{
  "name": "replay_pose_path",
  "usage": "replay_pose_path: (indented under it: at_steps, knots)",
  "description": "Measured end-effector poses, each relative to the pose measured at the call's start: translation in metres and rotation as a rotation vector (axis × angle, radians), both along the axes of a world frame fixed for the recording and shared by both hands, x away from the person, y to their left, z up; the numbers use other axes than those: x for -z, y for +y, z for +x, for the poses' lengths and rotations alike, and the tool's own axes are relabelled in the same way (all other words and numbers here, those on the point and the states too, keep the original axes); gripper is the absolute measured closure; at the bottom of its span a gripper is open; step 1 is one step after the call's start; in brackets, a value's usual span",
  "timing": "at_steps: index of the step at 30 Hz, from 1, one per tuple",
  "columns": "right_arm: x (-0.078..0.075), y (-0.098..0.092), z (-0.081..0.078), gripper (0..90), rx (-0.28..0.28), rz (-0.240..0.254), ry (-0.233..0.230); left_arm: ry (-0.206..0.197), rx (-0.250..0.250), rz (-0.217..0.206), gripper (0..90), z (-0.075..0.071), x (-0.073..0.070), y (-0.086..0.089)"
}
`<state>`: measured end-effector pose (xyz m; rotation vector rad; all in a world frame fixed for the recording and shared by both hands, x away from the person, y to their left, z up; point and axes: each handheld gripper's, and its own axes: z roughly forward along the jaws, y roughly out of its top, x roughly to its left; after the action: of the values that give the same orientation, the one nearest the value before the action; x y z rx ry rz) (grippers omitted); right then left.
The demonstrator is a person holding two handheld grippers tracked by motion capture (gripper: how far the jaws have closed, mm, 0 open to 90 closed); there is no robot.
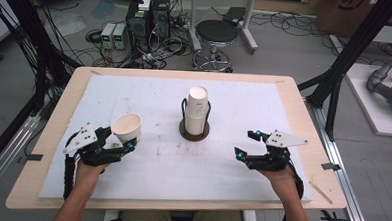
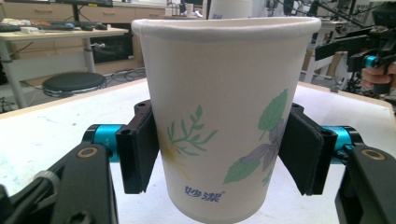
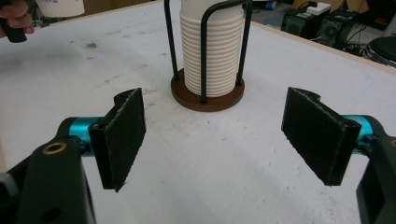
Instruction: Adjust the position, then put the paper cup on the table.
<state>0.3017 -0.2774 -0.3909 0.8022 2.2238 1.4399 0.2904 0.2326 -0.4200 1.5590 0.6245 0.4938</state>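
Observation:
A white paper cup (image 1: 127, 128) (image 2: 224, 121) with a printed leaf pattern stands upright between the jaws of my left gripper (image 1: 116, 139) (image 2: 219, 156), which is shut on its sides at the left of the table. A stack of paper cups (image 1: 196, 108) (image 3: 212, 51) sits in a dark wire holder on a round brown base (image 1: 194, 133) (image 3: 208, 99) at the table's middle. My right gripper (image 1: 247, 144) (image 3: 219, 140) stands open at the right, nothing between its pads, aimed at the stack from a short way off.
A white foam sheet (image 1: 171, 164) covers the wooden table (image 1: 304, 110). Beyond the far edge are a black stool (image 1: 216, 34), computer boxes (image 1: 147, 18) and tangled cables on the floor. Black frame posts (image 1: 346, 57) rise at both sides.

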Motion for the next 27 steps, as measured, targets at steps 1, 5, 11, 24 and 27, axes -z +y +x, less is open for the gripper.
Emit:
replay_pose_path:
  at_steps: [1,5,11,24,27]
  knots:
    - [0.000,0.000,0.000,22.1,0.000,0.000,0.000,-0.001,0.001,0.002,34.4,0.000,0.000,0.000]
    - [0.000,-0.002,0.000,22.2,0.009,0.007,-0.001,-0.008,-0.013,-0.005,34.2,0.002,0.001,0.003]
    - [0.000,-0.003,0.000,22.1,0.013,0.008,-0.004,-0.006,-0.016,-0.018,34.2,0.010,0.005,0.006]
    - [0.000,-0.003,-0.002,22.2,0.017,0.010,-0.007,0.117,-0.099,0.109,33.9,0.044,0.028,0.002]
    - [0.000,-0.004,-0.002,22.2,0.017,0.009,-0.013,0.132,-0.104,0.137,33.9,0.046,0.032,-0.001]
